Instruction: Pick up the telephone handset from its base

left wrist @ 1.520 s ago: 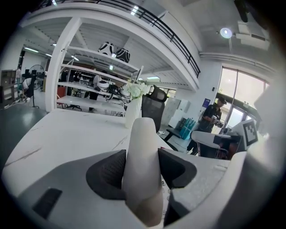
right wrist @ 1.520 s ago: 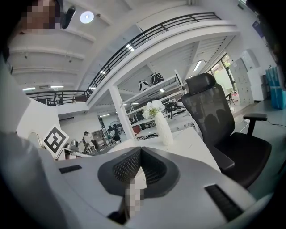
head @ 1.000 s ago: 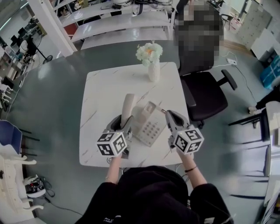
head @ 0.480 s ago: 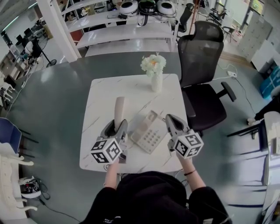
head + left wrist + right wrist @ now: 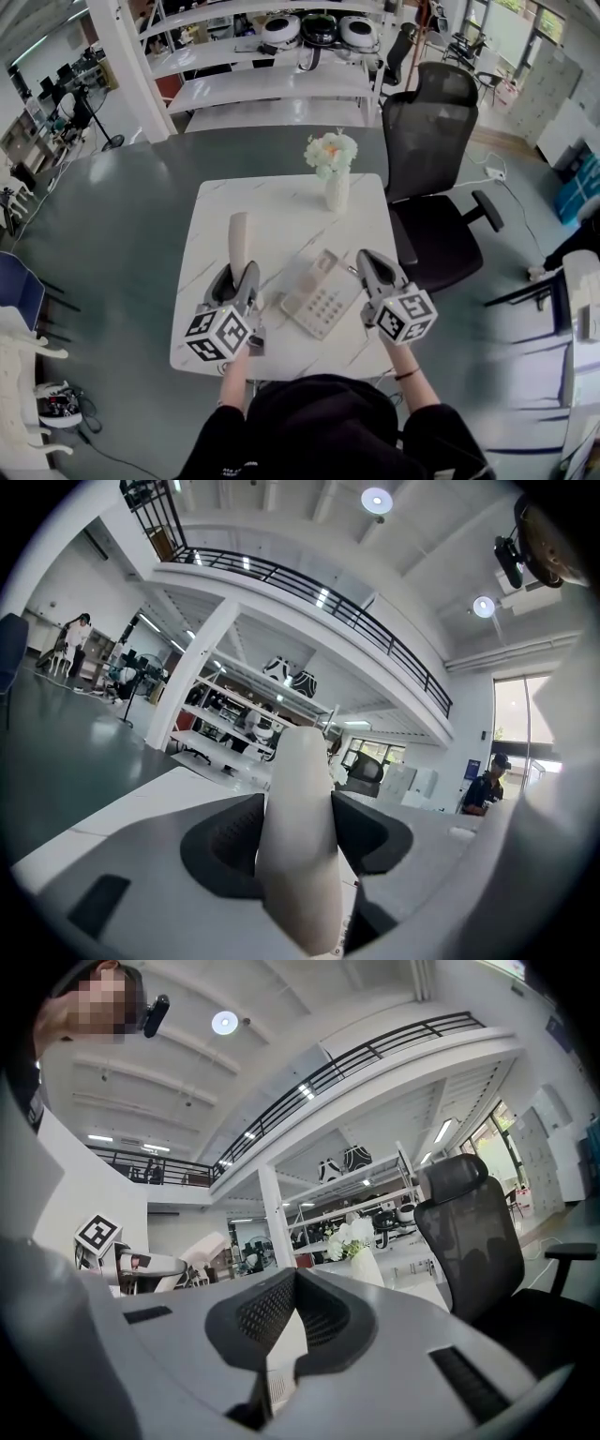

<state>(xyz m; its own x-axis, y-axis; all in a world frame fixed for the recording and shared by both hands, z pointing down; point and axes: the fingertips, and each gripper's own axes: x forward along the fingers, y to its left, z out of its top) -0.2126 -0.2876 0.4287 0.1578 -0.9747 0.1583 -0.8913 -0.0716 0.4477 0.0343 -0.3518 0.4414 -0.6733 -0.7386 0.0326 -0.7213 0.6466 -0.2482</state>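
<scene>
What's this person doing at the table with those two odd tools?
A person sits at a white table with a hand-held gripper in each hand. The left gripper is clamped on a telephone handset, which is off its base and held to the left of it, pointing away from the person. The right gripper is by the base's right edge, jaws together with nothing in them. A vase of flowers stands at the far side.

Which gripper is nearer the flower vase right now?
Right. The right gripper is on the person's side of the flower vase, beside the telephone base. The left gripper is farther, toward the table's left, shut on the handset.
</scene>
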